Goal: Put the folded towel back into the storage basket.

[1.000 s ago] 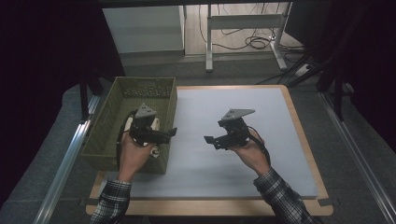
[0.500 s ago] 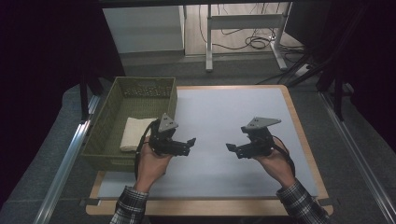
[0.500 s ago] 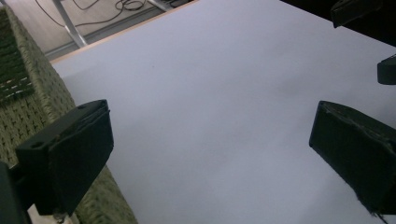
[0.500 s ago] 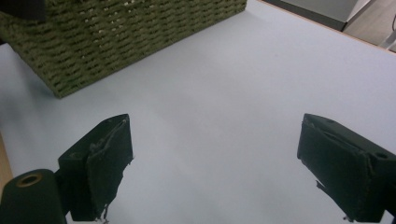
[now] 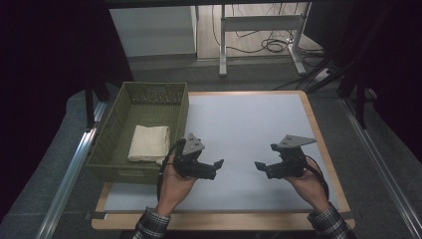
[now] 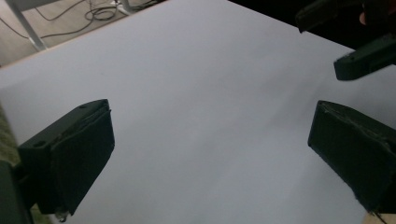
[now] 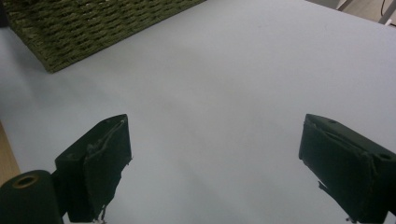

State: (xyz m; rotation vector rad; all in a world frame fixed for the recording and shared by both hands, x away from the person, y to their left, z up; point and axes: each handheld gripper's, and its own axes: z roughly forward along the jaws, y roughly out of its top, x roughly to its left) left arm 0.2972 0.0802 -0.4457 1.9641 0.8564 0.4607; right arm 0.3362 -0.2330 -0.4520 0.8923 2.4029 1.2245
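Your left tool [image 5: 217,164] and right tool [image 5: 259,166] both gape wide, holding nothing, low in the frame above the white tabletop [image 5: 249,119]. One folded cloth [image 5: 149,143] lies inside one green basket [image 5: 112,130], left of centre.

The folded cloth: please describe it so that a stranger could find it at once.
Start at the green woven basket on the table's left edge. Inside it, toward the near end, lies the folded cloth, a pale cream rectangle, the one light thing in the basket.
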